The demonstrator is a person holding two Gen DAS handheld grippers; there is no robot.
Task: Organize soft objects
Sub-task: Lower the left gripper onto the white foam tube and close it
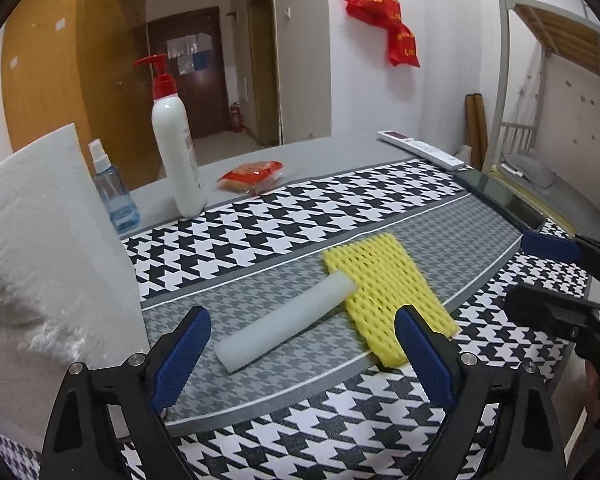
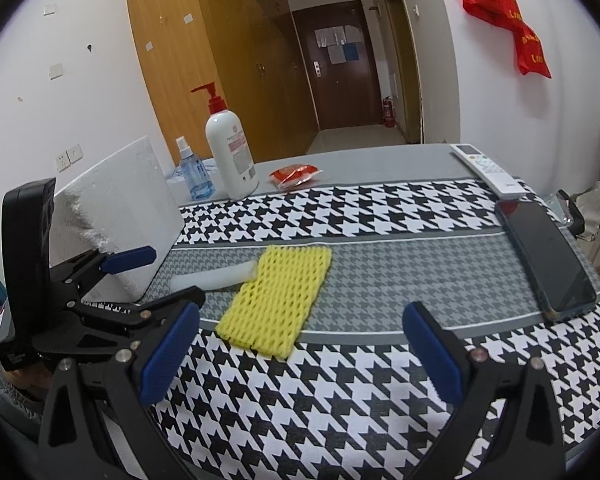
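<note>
A yellow foam net sleeve (image 1: pixel 388 292) lies flat on the houndstooth table mat (image 1: pixel 284 224). A white foam stick (image 1: pixel 286 322) lies beside it, its far end resting on the sleeve's left edge. A large white foam block (image 1: pixel 40 248) stands at the left. My left gripper (image 1: pixel 302 354) is open and empty, just in front of the stick. My right gripper (image 2: pixel 300 350) is open and empty, near the sleeve (image 2: pixel 278 296). The stick (image 2: pixel 216 278) and block (image 2: pixel 124 208) also show in the right wrist view. Each gripper shows in the other's view: right (image 1: pixel 548 276), left (image 2: pixel 156 276).
A white pump bottle (image 1: pixel 176 148), a blue spray bottle (image 1: pixel 114 192) and a red snack packet (image 1: pixel 252 174) stand at the back. A white remote (image 2: pixel 488 170) and a dark phone (image 2: pixel 548 260) lie along the right edge. The table's front edge is close.
</note>
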